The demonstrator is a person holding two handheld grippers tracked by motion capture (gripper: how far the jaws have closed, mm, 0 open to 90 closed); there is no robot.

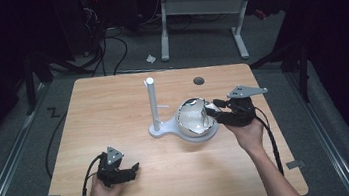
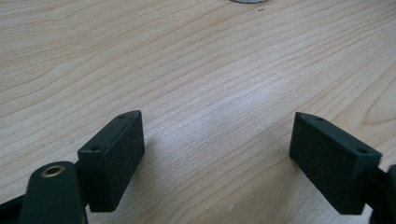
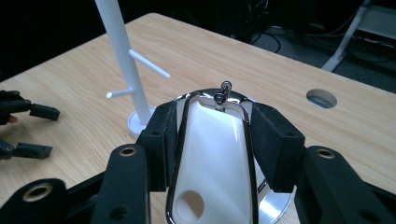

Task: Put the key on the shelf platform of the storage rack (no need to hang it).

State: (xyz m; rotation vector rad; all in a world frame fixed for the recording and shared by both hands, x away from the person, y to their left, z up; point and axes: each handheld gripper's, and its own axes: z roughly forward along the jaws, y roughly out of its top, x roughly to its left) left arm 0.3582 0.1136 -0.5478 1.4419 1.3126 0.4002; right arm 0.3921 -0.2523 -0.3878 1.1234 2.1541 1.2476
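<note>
Right now the right gripper (image 1: 213, 112) is reaching in from the right edge of the wooden table (image 1: 113, 110), its jaws closing on a white flat handle (image 3: 212, 158) with a shiny metal rim. That handle belongs to a shiny bowl-like thing (image 1: 194, 118) sitting near the middle of the table, a little toward the right edge; what exactly it is cannot be told. In the right gripper view two small metal rings (image 3: 222, 92) are showing at the handle's far end, and a round hole is sitting near its close end. Just beside the shiny thing, on its left, a white stand (image 1: 154, 105) is rising upright from a round base, with two short pegs sticking out of its post. A round hole (image 1: 198, 81) is lying in the table toward the far right corner. Near the front left corner the left gripper (image 1: 133, 168) is resting low over bare wood, jaws standing wide apart and holding nothing.
</note>
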